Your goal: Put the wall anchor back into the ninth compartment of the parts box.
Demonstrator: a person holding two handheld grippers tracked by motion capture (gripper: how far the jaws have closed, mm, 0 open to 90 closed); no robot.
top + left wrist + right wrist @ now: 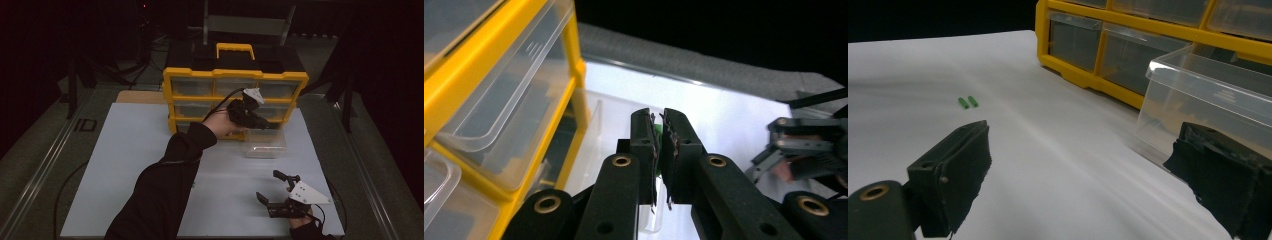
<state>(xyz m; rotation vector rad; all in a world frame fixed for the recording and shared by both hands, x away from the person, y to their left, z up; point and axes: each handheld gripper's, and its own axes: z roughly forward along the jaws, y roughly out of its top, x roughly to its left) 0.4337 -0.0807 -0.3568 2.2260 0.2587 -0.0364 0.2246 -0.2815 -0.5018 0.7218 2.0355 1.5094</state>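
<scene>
Green plastic, a small piece (657, 131), is seen clamped between the closed jaws of the left hand-held gripper (659, 131), held directly above the clear drawer (265, 144) pulled out onto the table (125, 165), while the right hand-held gripper (272, 186) is kept wide apart nearby.

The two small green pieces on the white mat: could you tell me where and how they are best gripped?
Take the green pieces one at a time, across the short width at mid-length, coming straight down from above. They lie flat, side by side, almost touching, so I would put one pad on the outer side; the open right tongs look best placed.
</scene>
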